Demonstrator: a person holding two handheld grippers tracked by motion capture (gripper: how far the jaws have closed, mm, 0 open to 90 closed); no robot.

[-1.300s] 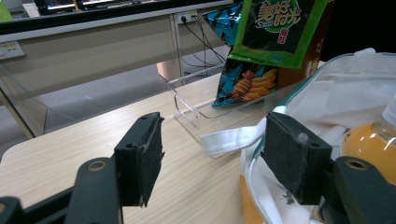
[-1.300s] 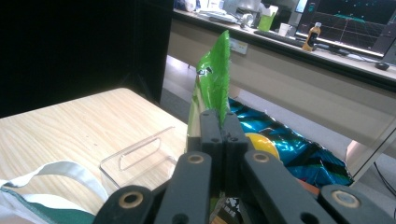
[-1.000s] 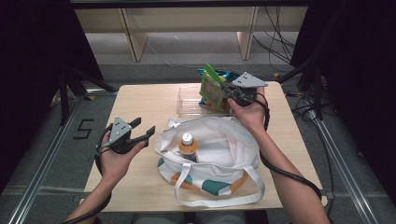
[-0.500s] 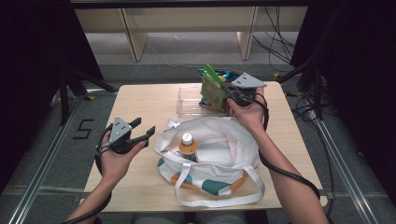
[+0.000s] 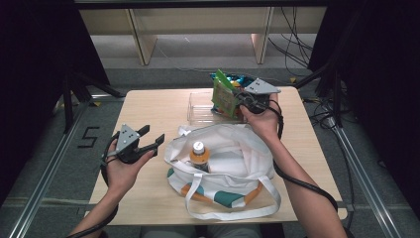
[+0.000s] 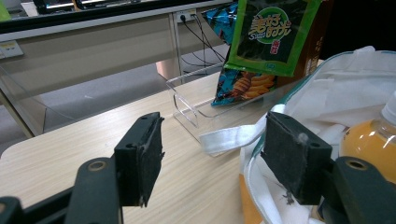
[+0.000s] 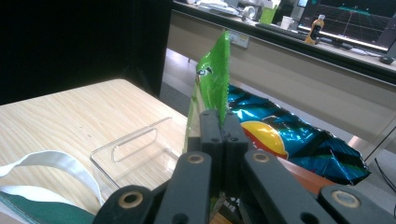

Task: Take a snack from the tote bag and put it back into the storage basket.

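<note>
Nothing is shifting since a second ago — both hands are keeping still. The right gripper [image 5: 239, 100] is pinching the green snack bag [image 5: 224, 95] by its edge, upright above the clear tray [image 5: 198, 110], long axis vertical. It's looking light, crinkly and slippery — gripping the sealed seam seems wisest. The left gripper [image 5: 151, 139] is hanging spread beside the tote bag [image 5: 233, 153].

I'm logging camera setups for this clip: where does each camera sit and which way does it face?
High view: above the person's side, looking forward and down on the wooden table; both forearms and claws show.
Left gripper view: on the left claw, jaws apart, facing the white tote bag.
Right gripper view: on the right claw, jaws pinching the green snack bag.
All three share the clear acrylic tray.
</note>
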